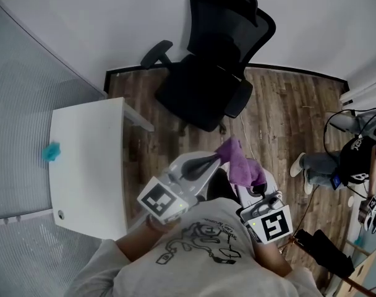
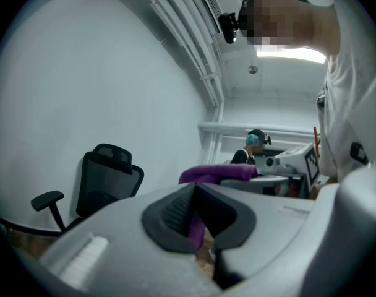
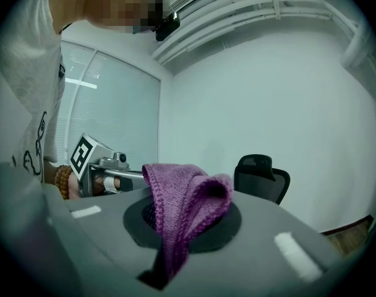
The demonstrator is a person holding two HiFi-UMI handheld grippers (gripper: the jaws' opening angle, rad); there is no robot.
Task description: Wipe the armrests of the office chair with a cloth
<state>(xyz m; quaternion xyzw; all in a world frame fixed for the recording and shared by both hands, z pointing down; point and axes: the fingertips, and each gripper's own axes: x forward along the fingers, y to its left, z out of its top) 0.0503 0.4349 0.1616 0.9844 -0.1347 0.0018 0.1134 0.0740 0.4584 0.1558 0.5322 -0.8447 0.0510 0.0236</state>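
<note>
The right gripper [image 3: 175, 228] is pinching the purple cloth [image 3: 191, 197]; the left gripper [image 2: 195, 193] is holding its jaws together, near the cloth; the office chair [image 1: 206, 85] is standing well apart.

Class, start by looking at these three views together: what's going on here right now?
A person stands holding a two-jaw gripper in each hand. The right gripper is shut on a purple knitted cloth, which drapes over its jaws. The left gripper points at the same cloth and appears to pinch a strip of it too. The black mesh office chair stands apart near the wall. Neither gripper is near its armrests, so wiping has not begun.
</note>
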